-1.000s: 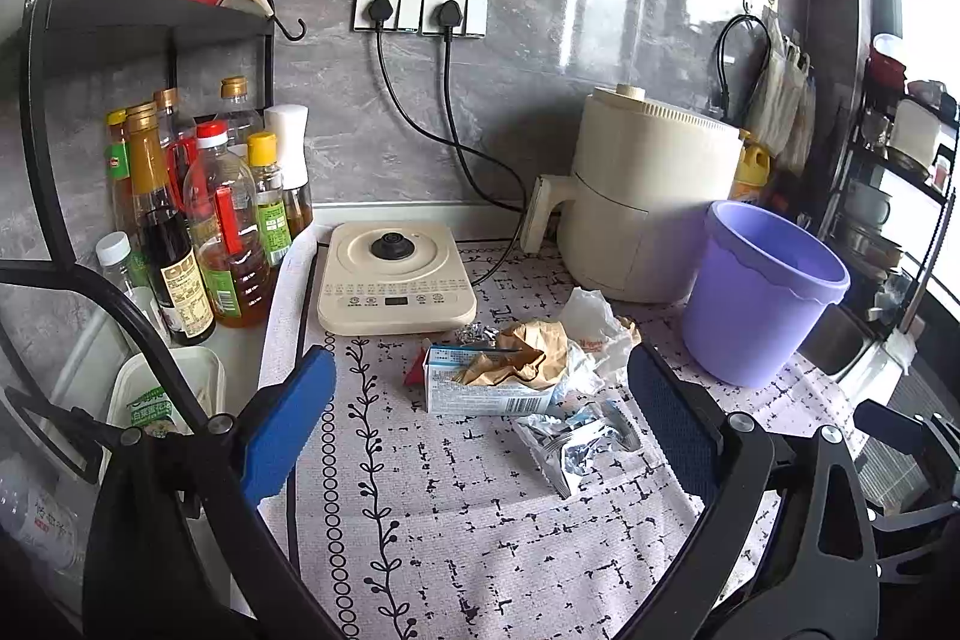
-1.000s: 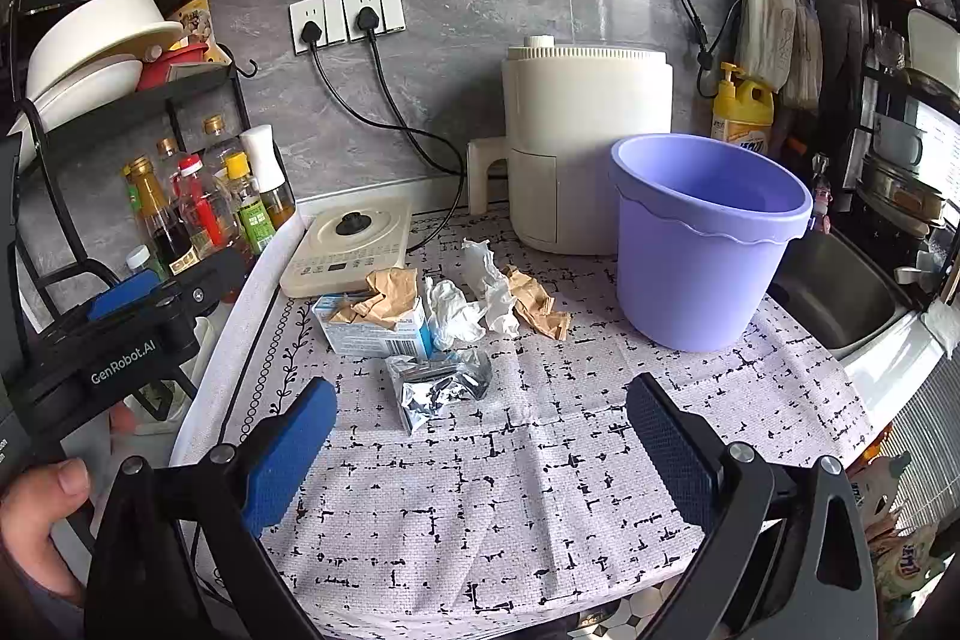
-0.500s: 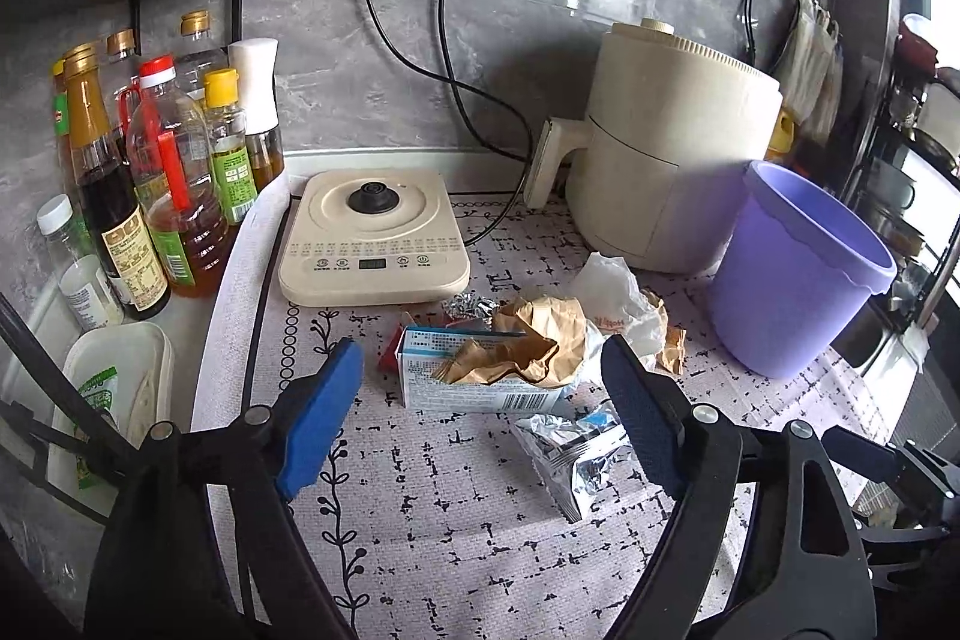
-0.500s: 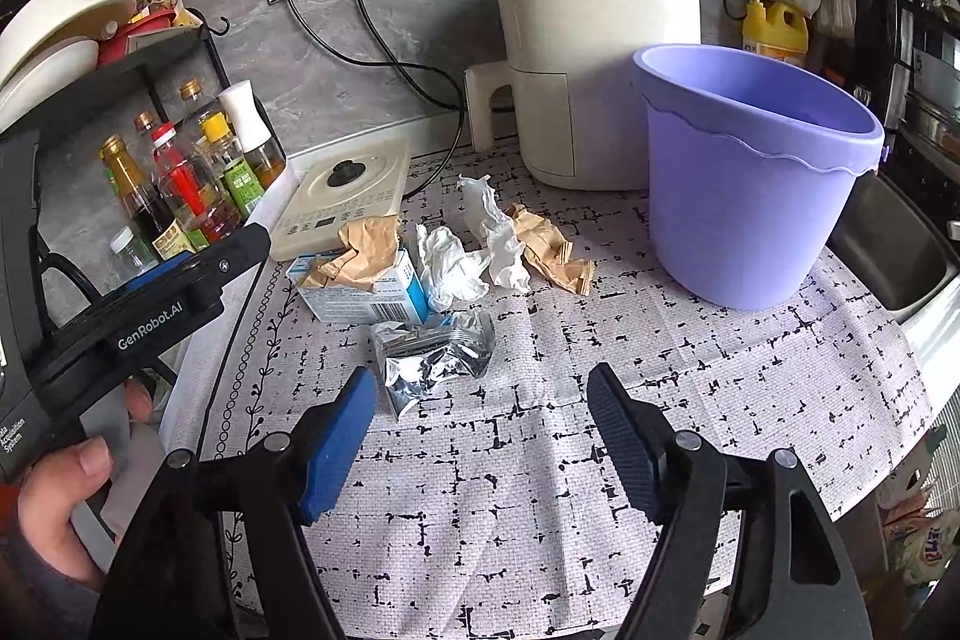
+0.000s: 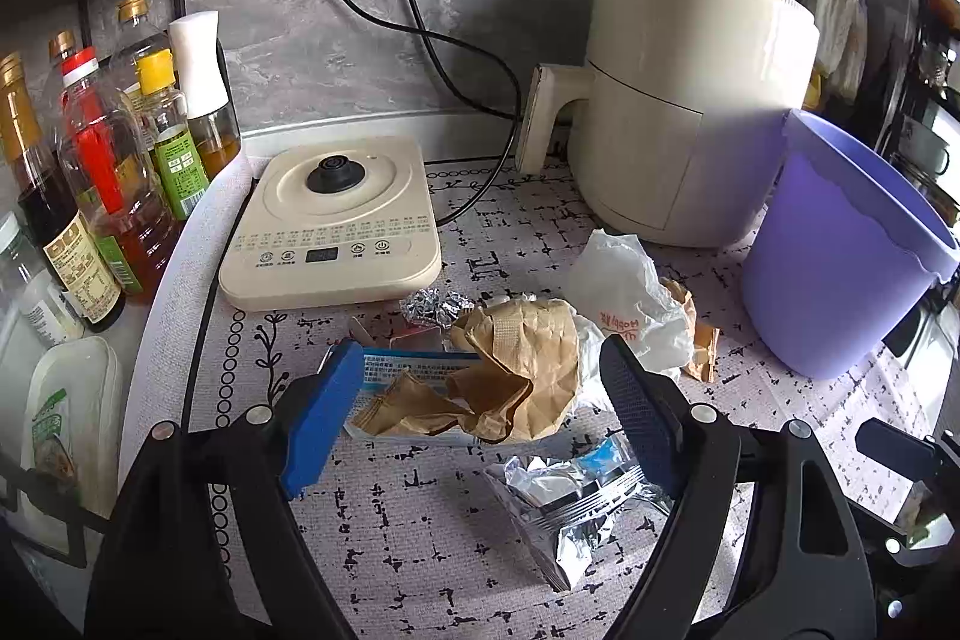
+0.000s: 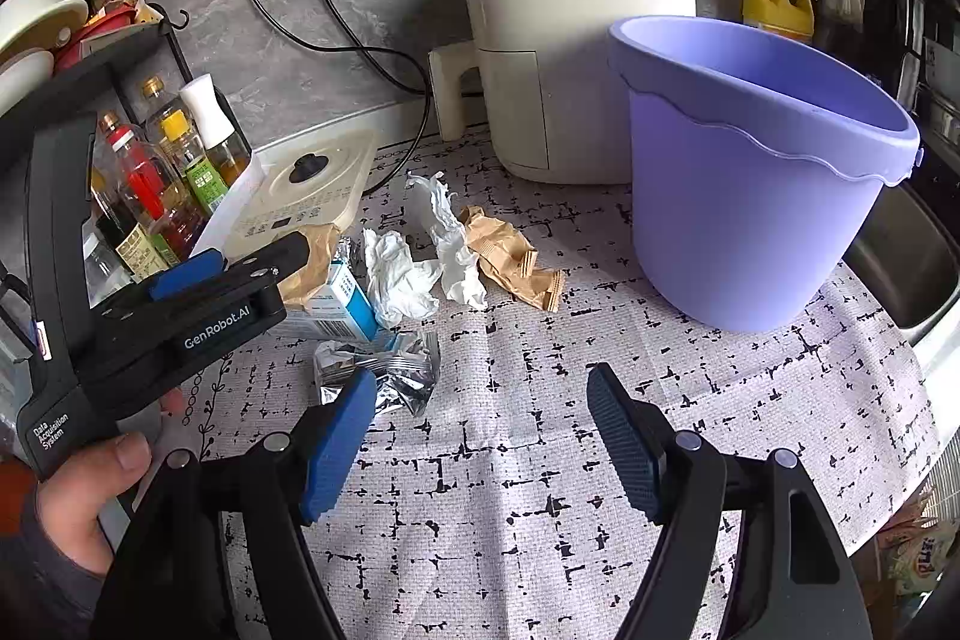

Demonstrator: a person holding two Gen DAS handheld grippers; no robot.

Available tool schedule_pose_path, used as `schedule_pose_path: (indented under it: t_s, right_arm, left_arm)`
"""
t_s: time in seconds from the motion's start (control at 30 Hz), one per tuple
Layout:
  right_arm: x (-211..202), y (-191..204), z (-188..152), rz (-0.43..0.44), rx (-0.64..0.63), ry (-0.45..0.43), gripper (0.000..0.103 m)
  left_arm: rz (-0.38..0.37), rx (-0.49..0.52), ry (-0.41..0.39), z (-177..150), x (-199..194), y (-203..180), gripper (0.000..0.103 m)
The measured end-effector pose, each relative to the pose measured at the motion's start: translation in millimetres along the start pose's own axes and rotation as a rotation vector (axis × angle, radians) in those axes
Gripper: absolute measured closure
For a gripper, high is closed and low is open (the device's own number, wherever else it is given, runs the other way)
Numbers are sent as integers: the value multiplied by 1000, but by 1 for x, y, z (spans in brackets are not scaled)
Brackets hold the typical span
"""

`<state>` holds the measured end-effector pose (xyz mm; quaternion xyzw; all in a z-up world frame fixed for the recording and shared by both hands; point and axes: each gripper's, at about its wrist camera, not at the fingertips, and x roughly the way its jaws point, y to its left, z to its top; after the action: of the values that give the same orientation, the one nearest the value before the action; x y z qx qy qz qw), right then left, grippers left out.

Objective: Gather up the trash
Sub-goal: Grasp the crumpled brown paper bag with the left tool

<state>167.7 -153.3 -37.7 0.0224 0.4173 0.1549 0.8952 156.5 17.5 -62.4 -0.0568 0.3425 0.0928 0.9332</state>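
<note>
Two grippers are hovering over your patterned cloth point(image 6: 540, 460). Your left gripper point(image 5: 480, 418) is framing the blue-and-white carton point(image 5: 408, 400) and crumpled brown paper point(image 5: 516, 364), its jaws having just been closing yet gripping nothing. Your right gripper point(image 6: 480, 430) is standing apart, empty, its left pad just beside the foil wrapper point(image 6: 390, 370). Tissues point(image 6: 402, 274) are lying near the purple bucket point(image 6: 762, 196)

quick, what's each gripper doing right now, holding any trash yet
Left gripper: open, has just been closing, blue box and brown paper between its fingers, not gripped.
Right gripper: open, nothing held, foil wrapper just ahead.
</note>
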Motion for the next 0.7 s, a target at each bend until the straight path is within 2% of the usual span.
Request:
schedule_pose_path:
  t_s: [0.03,0.1,0.13,0.2,0.3,0.5,0.7]
  right_arm:
    - [2,-1,1,0,-3,3,31]
    - [7,-3,3,5,-3,10,31]
    - [9,-4,3,8,-5,13,31]
    - [13,-4,5,15,-11,18,31]
    - [19,-2,5,29,-21,30,31]
    - [32,10,-2,64,-54,57,31]
    - [43,17,-13,87,-75,82,33]
  left_arm:
    - [7,-1,17,-1,4,-1,37]
    - [4,-13,51,-3,12,-2,61]
    - [-5,-19,65,-4,14,-1,67]
    - [-20,-32,85,-6,16,0,95]
    - [-4,-76,75,-11,12,7,100]
    - [42,-120,29,-21,-4,21,100]
    - [72,-131,27,-33,-7,30,100]
